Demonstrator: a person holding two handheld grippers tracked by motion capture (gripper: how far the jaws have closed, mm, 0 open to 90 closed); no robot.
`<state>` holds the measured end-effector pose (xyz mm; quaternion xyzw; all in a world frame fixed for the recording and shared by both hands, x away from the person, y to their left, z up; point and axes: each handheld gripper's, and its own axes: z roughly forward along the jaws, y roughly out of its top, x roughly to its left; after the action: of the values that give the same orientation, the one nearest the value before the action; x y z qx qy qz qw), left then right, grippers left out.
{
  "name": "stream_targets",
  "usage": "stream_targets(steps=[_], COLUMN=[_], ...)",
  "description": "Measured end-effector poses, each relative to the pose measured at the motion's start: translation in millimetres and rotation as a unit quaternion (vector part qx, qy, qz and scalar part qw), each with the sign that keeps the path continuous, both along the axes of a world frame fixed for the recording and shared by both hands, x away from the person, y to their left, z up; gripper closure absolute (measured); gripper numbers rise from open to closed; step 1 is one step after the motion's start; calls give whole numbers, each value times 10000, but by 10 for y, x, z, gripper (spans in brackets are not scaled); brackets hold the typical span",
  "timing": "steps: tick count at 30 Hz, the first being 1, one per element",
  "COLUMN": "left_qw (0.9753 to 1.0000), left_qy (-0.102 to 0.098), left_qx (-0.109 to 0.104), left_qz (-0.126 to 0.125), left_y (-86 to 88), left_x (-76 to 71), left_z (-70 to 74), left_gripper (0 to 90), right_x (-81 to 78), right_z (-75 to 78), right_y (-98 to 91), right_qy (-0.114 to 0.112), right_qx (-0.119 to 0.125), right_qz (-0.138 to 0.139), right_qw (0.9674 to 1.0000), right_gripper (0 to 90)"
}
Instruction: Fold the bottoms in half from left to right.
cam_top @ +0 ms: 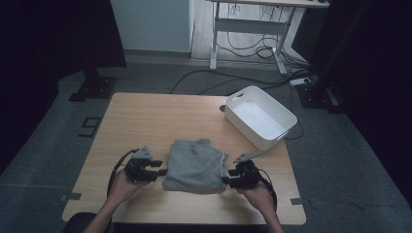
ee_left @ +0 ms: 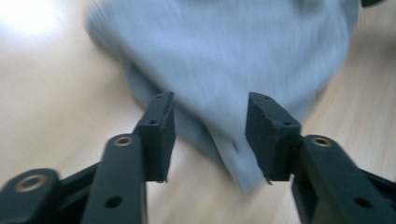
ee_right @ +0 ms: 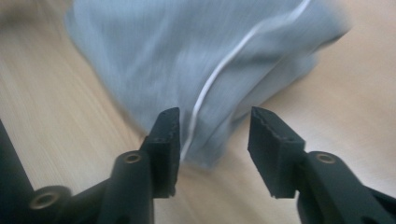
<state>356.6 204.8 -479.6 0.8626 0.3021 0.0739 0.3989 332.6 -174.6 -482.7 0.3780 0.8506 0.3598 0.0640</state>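
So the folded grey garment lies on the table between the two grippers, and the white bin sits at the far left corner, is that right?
Not quite: the white bin sits at the far right corner of the table, as the high view shows. The folded grey garment does lie between the left gripper and right gripper.

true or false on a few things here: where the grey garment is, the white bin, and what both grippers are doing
1. The grey garment lies folded on the wooden table. True.
2. The white bin holds a stack of clothes. False: its inside is bare.
3. The left gripper has its jaws clamped on the cloth. False: the jaws stand apart, with a corner of the garment between them and the pads not pressing on it.
4. The right gripper is open, at the garment's corner with the white stripe. True.
5. The bin sits at the table's far right, apart from the garment. True.
6. Both grippers are on the same side of the garment. False: one is at each side.
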Motion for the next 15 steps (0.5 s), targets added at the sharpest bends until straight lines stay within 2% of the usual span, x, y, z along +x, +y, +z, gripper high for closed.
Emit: stream_targets(steps=[2,5,7,9,12,15], left_qw=[9998,9989,9987,9985,9978,9959], left_qy=[-179,-329,-287,-193,-24,38], left_qx=[68,207,226,240,303,627], left_qz=[-80,-272,-343,-458,-582,-646], left_y=[-100,-286,-416,-526,-636,-666], left_x=[125,349,500,634,746,759], left_z=[94,155,142,88,-54,-202], left_gripper=[453,400,379,357,333,325], right_x=[78,285,458,618,767,766], right_z=[150,299,349,354,278,148], right_y=[3,94,195,320,492,575], right_qy=[-140,-260,-315,-261,-199,-89], right_qx=[36,3,-13,-27,-133,-267], right_qz=[-6,21,54,100,223,365], right_qw=[9999,9997,9995,9996,9995,9989], right_gripper=[485,456,438,431,424,436])
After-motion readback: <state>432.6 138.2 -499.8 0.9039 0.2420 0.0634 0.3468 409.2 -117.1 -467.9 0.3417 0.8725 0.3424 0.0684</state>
